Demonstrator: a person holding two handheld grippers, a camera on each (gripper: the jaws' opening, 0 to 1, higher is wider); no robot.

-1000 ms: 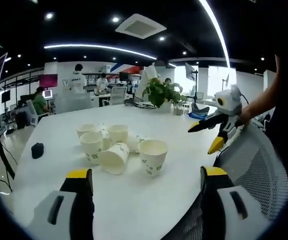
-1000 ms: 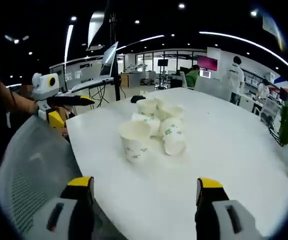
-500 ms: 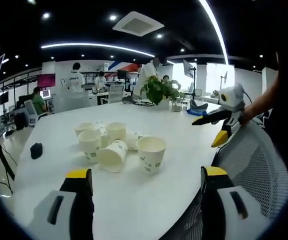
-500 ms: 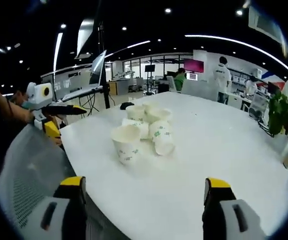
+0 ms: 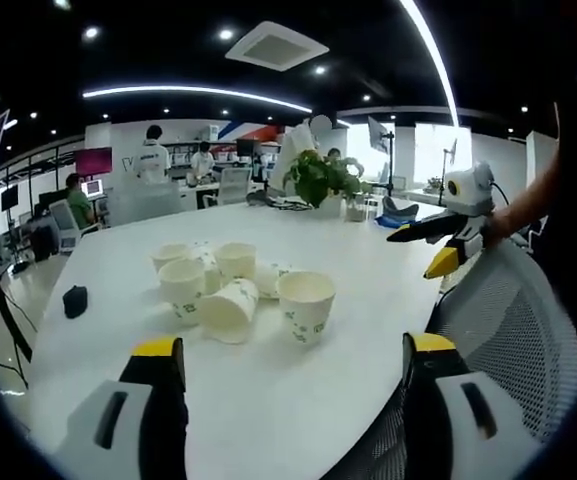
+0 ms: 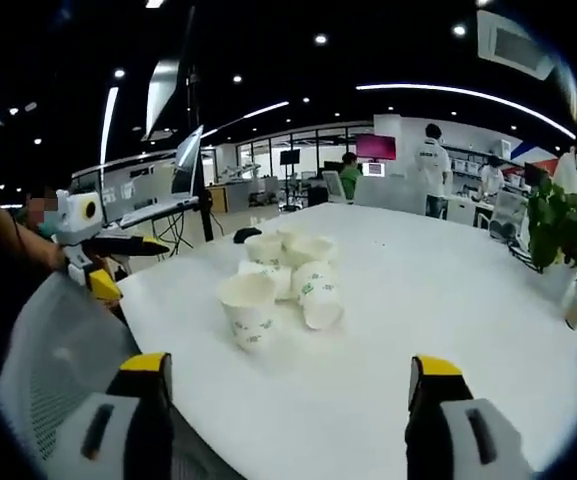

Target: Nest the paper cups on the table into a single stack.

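Observation:
Several white paper cups with green print cluster mid-table. In the left gripper view the nearest upright cup stands beside a cup lying on its side, with more upright cups behind. The right gripper view has the nearest upright cup and a tipped cup. My left gripper is open, short of the cups, nothing between its jaws; it also appears as the left gripper at the table's edge. My right gripper is open and holds nothing; it shows as the right gripper off the table's right edge.
The white table is large and rounded. A small black object lies left of the cups. A potted plant stands at the far side. A grey mesh chair back sits near the table edge. People work at desks behind.
Both views have shifted a little with the hands. The right gripper sits slightly higher in the left gripper view. The cups have not moved.

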